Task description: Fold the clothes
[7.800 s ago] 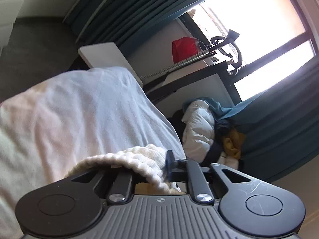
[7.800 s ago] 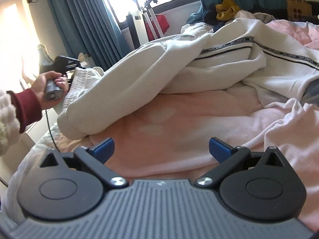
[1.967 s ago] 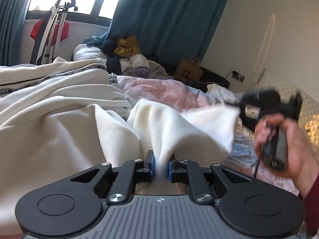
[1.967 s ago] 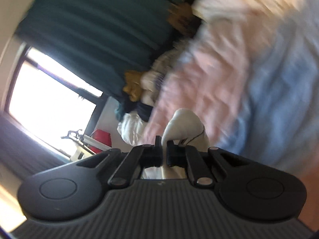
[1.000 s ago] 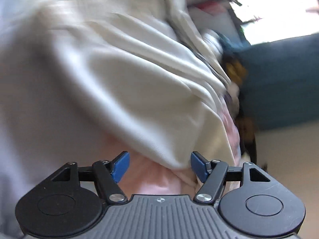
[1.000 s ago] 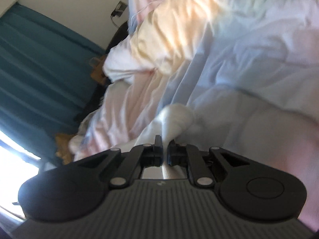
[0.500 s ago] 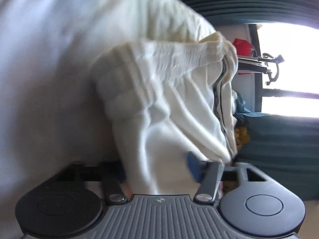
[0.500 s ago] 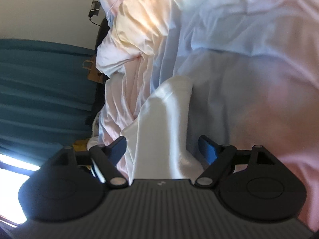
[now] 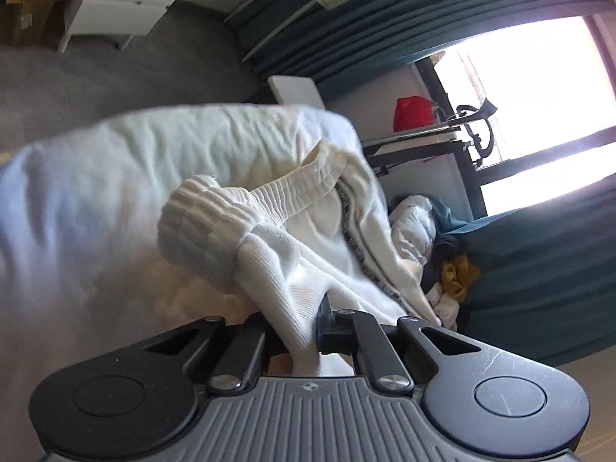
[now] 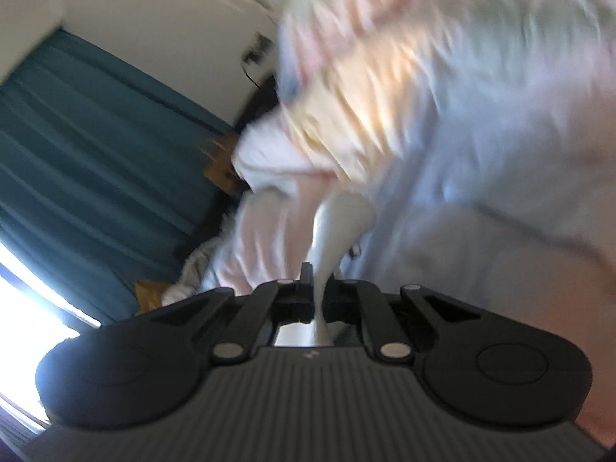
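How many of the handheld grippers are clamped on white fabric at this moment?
2. The left gripper pinches the cream ribbed-cuff garment over the bed; the right gripper pinches a white fabric fold, blurred by motion.

Dark teal pleated curtains [image 9: 385, 34] hang beside a tall, sun-blown window [image 9: 539, 88], its glare washing out the panes. Grey carpeted floor [image 9: 115, 73] runs to white cabinet doors [image 9: 127, 7]. A red bag [image 9: 414, 112] sits on a dark metal rack [image 9: 415, 142] by the sill. In the blurred right view, a pale cream wall [image 10: 161, 19] carries what may be a wall socket [image 10: 261, 44] beside more teal curtain [image 10: 96, 154].
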Demonstrator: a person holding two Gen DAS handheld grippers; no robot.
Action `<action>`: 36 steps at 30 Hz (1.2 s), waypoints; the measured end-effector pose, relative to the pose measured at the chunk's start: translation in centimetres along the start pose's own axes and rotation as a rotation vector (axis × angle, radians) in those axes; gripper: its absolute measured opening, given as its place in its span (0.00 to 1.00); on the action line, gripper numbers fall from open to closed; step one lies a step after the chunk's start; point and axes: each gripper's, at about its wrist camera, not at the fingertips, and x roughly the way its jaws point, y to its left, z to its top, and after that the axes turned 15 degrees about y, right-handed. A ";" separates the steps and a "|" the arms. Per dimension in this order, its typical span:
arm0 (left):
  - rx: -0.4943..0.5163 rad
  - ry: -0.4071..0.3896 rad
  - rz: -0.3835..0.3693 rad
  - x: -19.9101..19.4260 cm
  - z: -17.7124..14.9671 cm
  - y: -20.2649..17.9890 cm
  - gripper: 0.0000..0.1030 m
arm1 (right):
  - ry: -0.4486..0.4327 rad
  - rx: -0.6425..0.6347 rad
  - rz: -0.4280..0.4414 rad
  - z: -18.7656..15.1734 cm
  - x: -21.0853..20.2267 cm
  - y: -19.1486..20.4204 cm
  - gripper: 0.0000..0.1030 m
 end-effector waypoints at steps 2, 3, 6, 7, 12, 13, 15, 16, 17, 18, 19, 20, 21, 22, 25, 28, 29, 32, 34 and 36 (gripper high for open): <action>0.004 0.006 0.018 -1.0 -0.3 -0.2 0.05 | -0.049 0.000 -0.007 0.5 -1.1 0.1 0.05; 0.007 0.008 0.027 -1.5 -0.5 -0.3 0.05 | -0.076 0.018 -0.027 0.6 -1.7 -0.3 0.05; -0.020 0.018 0.049 -4.9 -0.8 1.3 0.05 | -0.144 0.092 -0.141 0.5 -3.6 -1.9 0.05; -0.035 0.019 0.057 -6.3 -0.9 2.3 0.05 | -0.160 0.121 -0.189 0.6 -4.2 -2.5 0.05; -0.136 0.076 0.112 -8.2 -0.5 7.0 0.06 | -0.103 0.250 -0.407 0.5 -3.3 -6.2 0.05; -0.151 0.090 0.116 -8.0 -0.5 7.6 0.06 | -0.089 0.243 -0.427 0.4 -2.9 -6.4 0.06; -0.167 0.112 0.109 -7.8 -0.3 8.1 0.07 | -0.088 0.208 -0.444 0.4 -2.5 -6.0 0.06; -0.165 0.120 0.107 -7.8 -0.2 8.1 0.08 | -0.091 0.202 -0.443 0.4 -2.7 -5.9 0.07; -0.156 0.126 0.112 -7.9 -0.2 8.0 0.10 | -0.093 0.208 -0.437 0.5 -2.9 -5.8 0.08; -0.146 0.130 0.118 -8.1 -0.3 7.9 0.14 | -0.099 0.223 -0.425 0.4 -3.2 -5.8 0.09; -0.134 0.132 0.123 -8.5 -0.5 7.7 0.19 | -0.101 0.235 -0.417 0.4 -3.2 -5.8 0.10; -0.122 0.134 0.128 -8.8 -0.7 7.5 0.32 | -0.104 0.234 -0.431 0.4 -3.5 -5.5 0.14; -0.104 0.135 0.132 -9.2 -0.9 7.3 0.44 | -0.107 0.231 -0.447 0.4 -3.7 -5.3 0.21; -0.070 0.135 0.130 -9.8 -1.1 7.0 0.46 | -0.124 0.216 -0.487 0.4 -4.0 -4.8 0.25; 0.031 0.125 0.157 -11.5 -1.7 5.8 0.53 | -0.200 0.142 -0.523 -0.2 -5.4 -2.9 0.44; 0.180 0.066 0.215 -12.9 -3.2 3.3 0.64 | -0.256 0.007 -0.485 -0.8 -6.3 -0.2 0.55; 0.231 0.045 0.234 -13.2 -3.8 2.3 0.67 | -0.263 -0.052 -0.455 -1.1 -6.7 0.9 0.55; 0.360 -0.001 0.280 -13.5 -5.8 -0.7 0.71 | -0.245 -0.234 -0.348 -2.6 -7.4 4.2 0.55; 0.447 -0.039 0.305 -12.8 -7.3 -2.7 0.74 | -0.181 -0.354 -0.250 -4.2 -7.7 6.2 0.55; 0.526 -0.064 0.315 -11.3 -8.9 -4.8 0.75 | -0.096 -0.448 -0.179 -5.9 -7.7 7.9 0.55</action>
